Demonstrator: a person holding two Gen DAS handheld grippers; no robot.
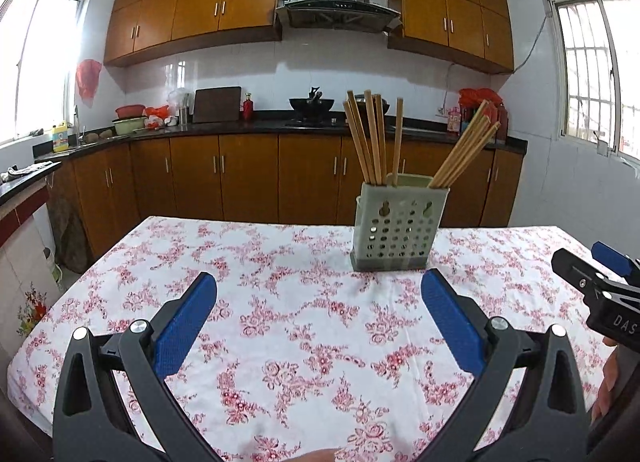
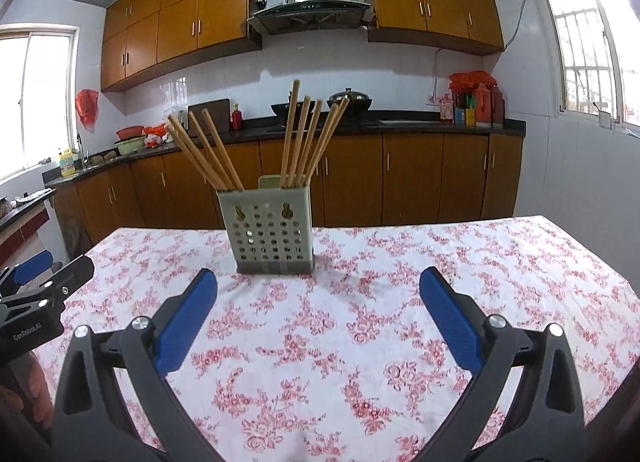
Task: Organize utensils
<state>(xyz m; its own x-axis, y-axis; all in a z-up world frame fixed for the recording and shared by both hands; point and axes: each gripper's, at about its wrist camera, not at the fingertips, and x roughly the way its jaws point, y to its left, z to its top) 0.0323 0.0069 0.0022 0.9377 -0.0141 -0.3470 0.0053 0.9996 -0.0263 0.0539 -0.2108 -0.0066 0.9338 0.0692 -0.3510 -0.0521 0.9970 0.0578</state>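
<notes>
Right now both grippers hover low over the floral tablecloth (image 1: 304,326), and neither grips a thing. From its own wrist view the left gripper (image 1: 319,294) has its blue pads spread wide, nothing but cloth between them. Same story on the other side: the right gripper (image 2: 318,292) stands wide apart over bare cloth.

Ahead of them stands the utensil holder (image 2: 272,230), a pale perforated caddy sitting upright on the table toward its far edge, its holed face turned to the cameras. Wooden chopsticks (image 2: 304,142) stand in it on end, long axes running up and out of the top. They split into two bunches: in the right wrist view one bunch leans away to the left, the other rises near vertical with a slight tilt right. Seen from the left wrist camera, the holder (image 1: 396,230) sits just beyond the right-hand pad.

Writing to read: the left gripper's body at the edge of the right view carries "GenRobot.AI" (image 2: 27,332); the right gripper's body in the left view shows "DAS" (image 1: 624,324), cut off by the frame.
</notes>
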